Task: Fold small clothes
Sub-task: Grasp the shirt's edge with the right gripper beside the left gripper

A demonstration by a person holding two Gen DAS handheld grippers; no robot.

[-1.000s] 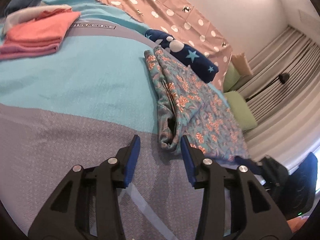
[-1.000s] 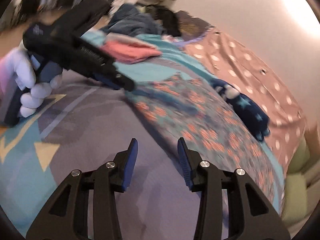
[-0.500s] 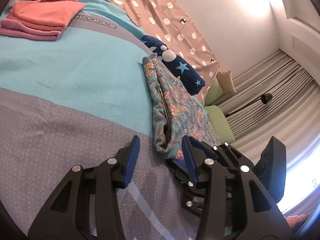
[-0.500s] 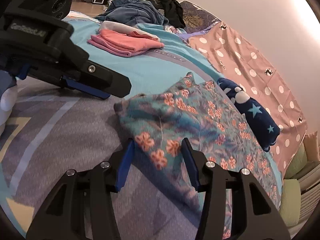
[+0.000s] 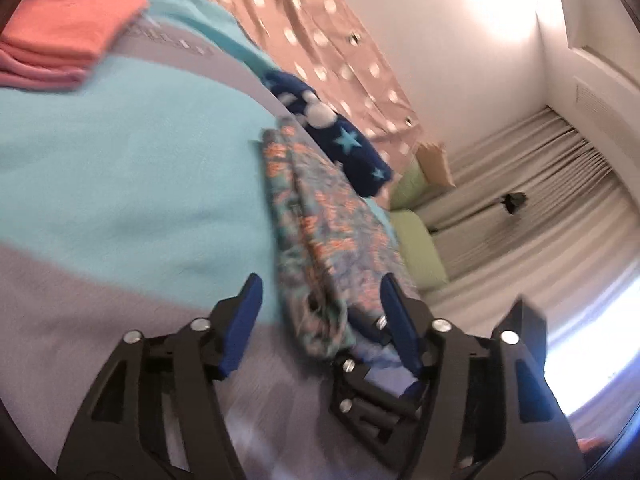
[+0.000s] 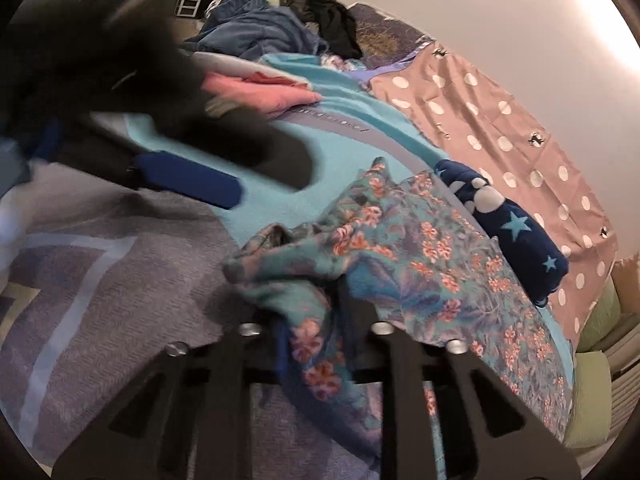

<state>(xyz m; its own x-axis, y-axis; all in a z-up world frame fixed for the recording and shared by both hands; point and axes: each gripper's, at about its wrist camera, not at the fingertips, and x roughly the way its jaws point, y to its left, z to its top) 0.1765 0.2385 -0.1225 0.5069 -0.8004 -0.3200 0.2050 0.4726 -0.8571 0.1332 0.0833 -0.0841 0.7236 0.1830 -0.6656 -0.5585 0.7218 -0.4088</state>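
A teal floral garment [image 5: 320, 216] [image 6: 420, 248] lies folded lengthwise on the bedspread [image 5: 120, 184]. My right gripper [image 6: 316, 332] has its jaws closing on the garment's near corner; the fabric is bunched and pinched between the fingers [image 6: 360, 320]. In the left wrist view the same gripper [image 5: 376, 364] shows at the garment's near end. My left gripper [image 5: 320, 320] is opening, its blue pads [image 5: 244, 320] wide apart. The garment's corner shows between them, untouched. In the right wrist view it is a blur hovering left of the garment, one blue pad [image 6: 188, 180] showing.
A folded stack of coral and pink clothes [image 5: 68, 40] [image 6: 260, 92] sits at the far left. A navy star-print piece [image 5: 340, 140] [image 6: 516, 236] lies beside the floral garment, then a polka-dot cloth [image 6: 500, 120]. A heap of dark clothes [image 6: 260, 32] lies far back. Green cushions [image 5: 420, 248] border the bed.
The right gripper slid onto the floral garment's near corner and closed on it, bunching the fabric. The left gripper's jaws spread wider and it swung in toward the same corner.
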